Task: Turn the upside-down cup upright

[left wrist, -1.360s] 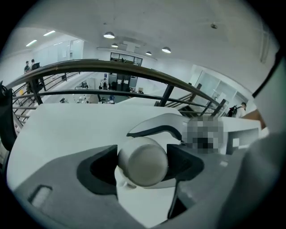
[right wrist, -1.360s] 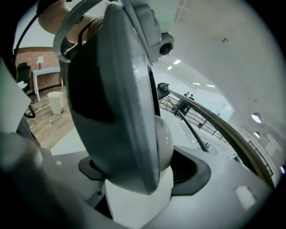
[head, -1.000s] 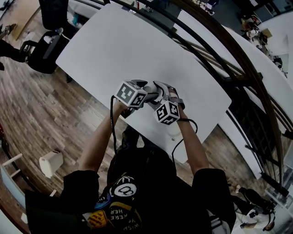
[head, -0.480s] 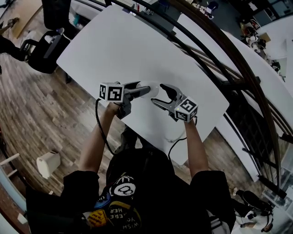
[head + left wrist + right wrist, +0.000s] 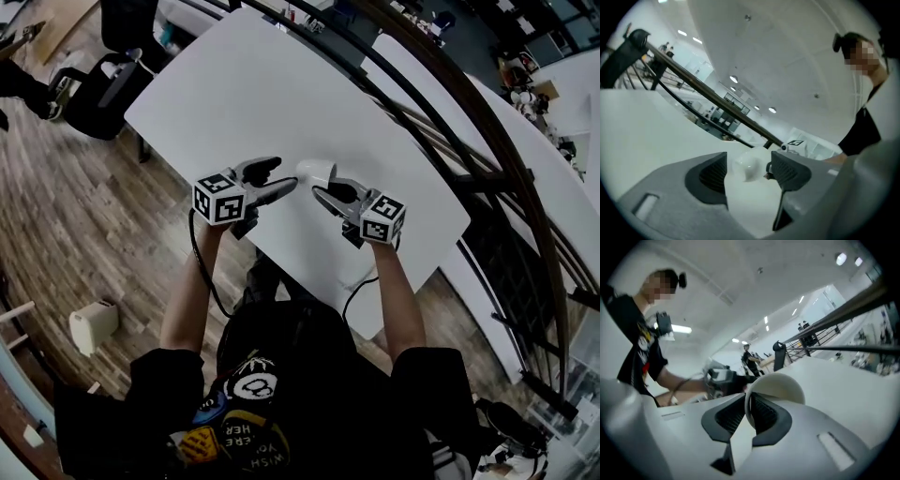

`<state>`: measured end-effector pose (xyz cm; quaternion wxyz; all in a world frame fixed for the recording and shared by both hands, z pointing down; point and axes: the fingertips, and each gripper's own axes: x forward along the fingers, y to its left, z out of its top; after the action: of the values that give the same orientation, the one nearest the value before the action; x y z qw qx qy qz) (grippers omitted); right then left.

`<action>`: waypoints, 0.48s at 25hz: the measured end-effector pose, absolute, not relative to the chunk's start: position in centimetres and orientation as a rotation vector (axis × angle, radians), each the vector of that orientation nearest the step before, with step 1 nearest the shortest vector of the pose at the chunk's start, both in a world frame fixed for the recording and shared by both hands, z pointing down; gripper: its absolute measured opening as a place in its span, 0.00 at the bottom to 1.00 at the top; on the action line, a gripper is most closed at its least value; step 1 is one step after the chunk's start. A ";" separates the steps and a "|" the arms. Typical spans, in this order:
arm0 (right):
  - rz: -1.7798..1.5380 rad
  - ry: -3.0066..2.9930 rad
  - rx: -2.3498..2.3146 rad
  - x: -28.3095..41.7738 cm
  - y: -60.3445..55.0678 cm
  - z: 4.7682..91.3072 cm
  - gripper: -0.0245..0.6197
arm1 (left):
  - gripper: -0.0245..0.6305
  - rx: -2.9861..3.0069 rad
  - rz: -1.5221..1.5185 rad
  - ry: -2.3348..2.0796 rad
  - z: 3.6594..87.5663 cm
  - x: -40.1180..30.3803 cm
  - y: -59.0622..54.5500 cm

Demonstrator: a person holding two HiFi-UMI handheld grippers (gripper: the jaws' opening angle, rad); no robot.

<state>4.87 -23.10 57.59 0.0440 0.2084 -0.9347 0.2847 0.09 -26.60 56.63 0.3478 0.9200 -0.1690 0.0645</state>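
The white cup (image 5: 317, 171) is over the middle of the white table (image 5: 234, 94), between my two grippers. My right gripper (image 5: 328, 190) is closing on its rim: in the right gripper view one jaw is inside the cup (image 5: 780, 387) and one outside, the wall pinched between the pads of this gripper (image 5: 749, 401). The cup's mouth faces that camera. My left gripper (image 5: 279, 174) is just left of the cup, its jaws apart but closing. In the left gripper view the cup (image 5: 746, 168) shows just beyond the left gripper (image 5: 749, 158), untouched by its pads.
The table's near edge (image 5: 309, 281) runs just below both grippers. A dark railing (image 5: 441, 122) crosses behind the table, with another white table (image 5: 553, 197) beyond it. A black chair (image 5: 103, 80) stands on the wooden floor at the far left. Cables hang from both grippers.
Both grippers have moved out from the table's front edge and apart. The right gripper's jaws, wide open around the cup half a second ago, have closed on its rim.
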 end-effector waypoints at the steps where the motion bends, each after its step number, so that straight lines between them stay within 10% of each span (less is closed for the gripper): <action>1: 0.771 -2.727 0.689 5.5 -23.4 59.8 0.09 | 0.47 2.411 0.232 -0.548 57.2 -0.8 -26.9; 4: 0.446 -2.260 0.647 6.3 -24.3 67.6 0.09 | 0.08 2.426 0.407 -0.840 59.2 -3.7 -27.4; 12: 0.082 -1.784 0.377 4.6 -28.5 74.4 0.09 | 0.04 2.415 0.436 -0.940 60.0 -4.3 -23.4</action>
<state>4.60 -28.53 74.39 0.6116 0.1635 -0.7733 0.0355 -4.29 -23.44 60.02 0.2541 0.8888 -0.3458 0.1606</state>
